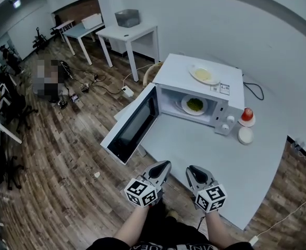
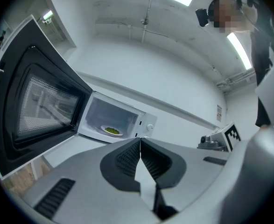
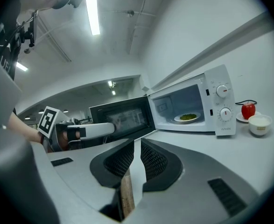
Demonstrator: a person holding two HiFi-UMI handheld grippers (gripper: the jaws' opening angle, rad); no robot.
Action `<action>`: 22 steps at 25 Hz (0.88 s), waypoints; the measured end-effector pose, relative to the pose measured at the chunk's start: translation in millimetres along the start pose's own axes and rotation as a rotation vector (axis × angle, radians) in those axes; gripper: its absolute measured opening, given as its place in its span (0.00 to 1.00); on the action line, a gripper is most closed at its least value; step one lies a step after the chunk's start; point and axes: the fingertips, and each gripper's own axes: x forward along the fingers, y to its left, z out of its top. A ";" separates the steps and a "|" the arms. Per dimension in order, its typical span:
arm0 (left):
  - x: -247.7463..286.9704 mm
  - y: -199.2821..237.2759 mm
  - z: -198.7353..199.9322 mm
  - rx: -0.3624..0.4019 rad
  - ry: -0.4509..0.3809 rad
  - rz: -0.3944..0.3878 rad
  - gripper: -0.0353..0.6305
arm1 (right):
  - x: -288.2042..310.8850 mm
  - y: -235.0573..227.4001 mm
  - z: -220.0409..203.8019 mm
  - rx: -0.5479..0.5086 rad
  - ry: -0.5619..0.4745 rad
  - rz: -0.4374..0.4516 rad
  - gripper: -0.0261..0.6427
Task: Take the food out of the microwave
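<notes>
The white microwave [image 1: 231, 90] stands on a white table [image 1: 205, 150] with its door [image 1: 132, 125] swung wide open to the left. Inside lies a white plate of green food [image 1: 194, 104], also seen in the left gripper view [image 2: 111, 130] and the right gripper view [image 3: 188, 117]. My left gripper [image 1: 166, 164] hovers at the table's near edge, well short of the microwave, its jaws shut on nothing [image 2: 140, 141]. Beside it my right gripper [image 1: 193, 170] points at the oven, a narrow slit between its jaws and nothing in them [image 3: 136, 143].
A second plate with pale food [image 1: 203, 74] rests on top of the microwave. A red fruit on a saucer [image 1: 247, 114] and a white bowl [image 1: 245, 135] stand right of it. Wooden floor, cables [image 1: 103, 85] and white desks [image 1: 126, 33] lie to the left.
</notes>
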 end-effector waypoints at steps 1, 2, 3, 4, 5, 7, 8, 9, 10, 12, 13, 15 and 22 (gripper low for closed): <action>6.4 2.2 -0.7 -0.001 0.002 -0.007 0.07 | 3.3 -4.2 0.1 0.002 -0.001 -0.004 0.13; 13.9 4.3 -1.7 -0.002 0.006 -0.016 0.07 | 6.6 -9.0 0.4 0.003 -0.001 -0.009 0.13; 21.9 6.2 -2.6 -0.003 0.010 -0.026 0.07 | 9.7 -13.7 0.9 0.001 0.002 -0.015 0.13; 29.7 8.1 -3.2 -0.005 0.013 -0.035 0.07 | 12.7 -17.9 1.3 -0.002 0.006 -0.021 0.13; 36.9 10.0 -2.7 -0.006 0.016 -0.043 0.07 | 16.0 -21.6 1.8 -0.006 0.012 -0.026 0.13; 49.9 14.1 1.6 0.001 0.021 -0.064 0.07 | 24.6 -28.5 4.2 -0.013 0.021 -0.036 0.13; 56.0 16.7 3.9 0.007 0.025 -0.075 0.07 | 29.5 -32.3 6.3 -0.016 0.024 -0.040 0.13; 62.0 20.0 5.3 0.011 0.032 -0.082 0.07 | 34.4 -36.5 8.7 -0.018 0.026 -0.044 0.13; 67.9 23.9 5.4 0.011 0.039 -0.087 0.07 | 38.9 -41.1 11.0 -0.020 0.027 -0.048 0.13; 78.9 32.9 3.5 0.003 0.052 -0.090 0.07 | 47.3 -51.0 14.1 -0.021 0.031 -0.055 0.13; 84.3 37.4 2.4 0.000 0.058 -0.090 0.07 | 51.6 -56.4 14.6 -0.022 0.034 -0.058 0.13; 94.6 46.1 1.0 0.002 0.068 -0.092 0.07 | 60.2 -67.7 14.8 -0.023 0.042 -0.062 0.13; 117.6 70.7 1.6 0.005 0.085 -0.087 0.07 | 85.4 -99.3 23.5 -0.056 0.066 -0.080 0.13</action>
